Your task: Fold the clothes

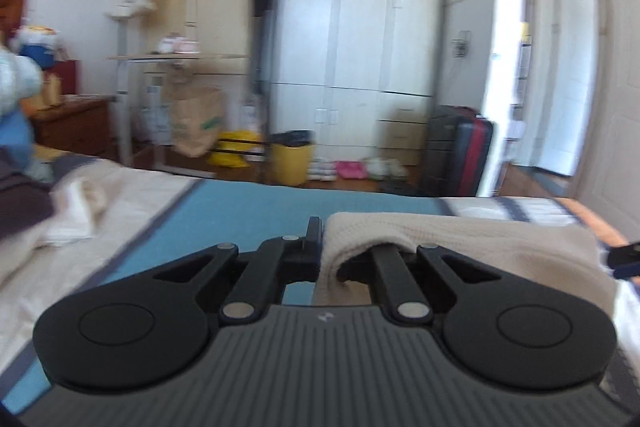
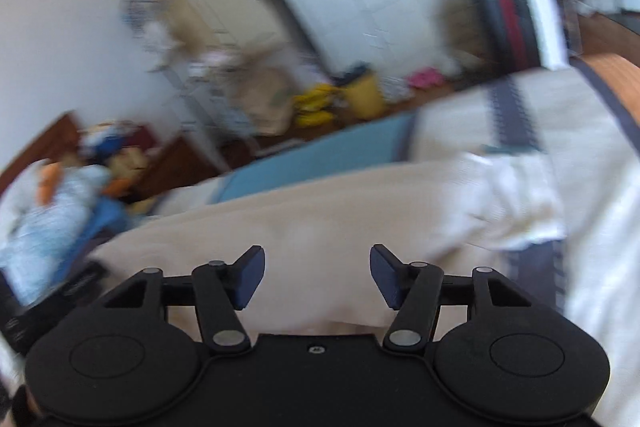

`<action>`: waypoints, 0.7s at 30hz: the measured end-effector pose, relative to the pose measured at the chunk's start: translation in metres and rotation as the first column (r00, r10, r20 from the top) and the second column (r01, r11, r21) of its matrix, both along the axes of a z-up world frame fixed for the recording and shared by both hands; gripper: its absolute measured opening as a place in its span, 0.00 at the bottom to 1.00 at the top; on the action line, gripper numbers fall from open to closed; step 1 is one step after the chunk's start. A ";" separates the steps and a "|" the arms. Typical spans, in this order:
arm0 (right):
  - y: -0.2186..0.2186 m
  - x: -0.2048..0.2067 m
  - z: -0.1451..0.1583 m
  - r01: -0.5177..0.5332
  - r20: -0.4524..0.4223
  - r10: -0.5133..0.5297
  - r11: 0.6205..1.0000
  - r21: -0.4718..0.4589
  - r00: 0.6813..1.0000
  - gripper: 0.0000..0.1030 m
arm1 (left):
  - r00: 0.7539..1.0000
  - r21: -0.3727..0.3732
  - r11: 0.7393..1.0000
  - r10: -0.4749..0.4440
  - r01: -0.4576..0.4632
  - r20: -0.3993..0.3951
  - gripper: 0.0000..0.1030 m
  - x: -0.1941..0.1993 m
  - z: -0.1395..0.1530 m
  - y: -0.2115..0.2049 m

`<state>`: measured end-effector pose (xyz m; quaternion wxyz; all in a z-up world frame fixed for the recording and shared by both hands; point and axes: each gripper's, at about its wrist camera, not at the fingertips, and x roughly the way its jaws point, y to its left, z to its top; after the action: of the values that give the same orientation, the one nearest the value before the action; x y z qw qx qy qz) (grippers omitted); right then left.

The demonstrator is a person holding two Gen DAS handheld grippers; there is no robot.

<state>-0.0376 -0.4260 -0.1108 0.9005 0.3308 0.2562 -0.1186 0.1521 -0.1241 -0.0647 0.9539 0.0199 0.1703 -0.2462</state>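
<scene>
A cream knitted garment lies on the bed; my left gripper is shut on its left edge, and the cloth drapes over the right finger and hides it. In the right wrist view the same cream garment spreads under my right gripper, which is open and empty just above the cloth, its blue pads wide apart. The tip of the right gripper shows at the right edge of the left wrist view. The right view is blurred by motion.
The bed has a blue and cream striped cover. A pile of other clothes lies at the left of the bed. Beyond the bed stand a white wardrobe, a yellow bin, suitcases and a wooden nightstand.
</scene>
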 end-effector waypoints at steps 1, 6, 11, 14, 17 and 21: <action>-0.011 -0.002 -0.009 0.047 -0.009 -0.046 0.997 0.054 0.999 0.63 | 1.000 -0.001 1.000 0.019 -0.019 -0.015 0.05 0.002 -0.001 0.002; -0.038 0.008 -0.047 0.147 -0.056 -0.137 0.957 0.251 0.989 0.64 | 0.996 -0.007 1.000 0.007 -0.008 -0.094 0.05 0.013 -0.006 0.003; -0.034 0.032 -0.050 0.030 0.030 -0.042 0.941 0.336 0.999 0.64 | 0.991 0.034 0.999 0.004 0.001 -0.132 0.04 0.017 -0.010 -0.003; -0.029 0.039 -0.055 -0.023 0.066 -0.002 0.930 0.367 0.998 0.64 | 0.984 0.024 1.000 -0.005 0.009 -0.177 0.04 0.019 -0.012 -0.003; -0.025 0.046 -0.060 -0.051 0.088 0.019 0.926 0.373 0.996 0.64 | 0.977 0.018 1.000 -0.008 0.012 -0.212 0.04 0.022 -0.016 -0.002; -0.020 0.066 -0.064 -0.072 0.060 0.058 0.956 0.284 0.997 0.64 | 0.965 0.006 1.000 -0.014 0.016 -0.264 0.04 0.025 -0.024 -0.003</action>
<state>0.0284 -0.4458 -0.1746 0.8530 0.4515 0.2585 -0.0423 0.1766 -0.1275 -0.0886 0.9209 -0.0080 0.2963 -0.2533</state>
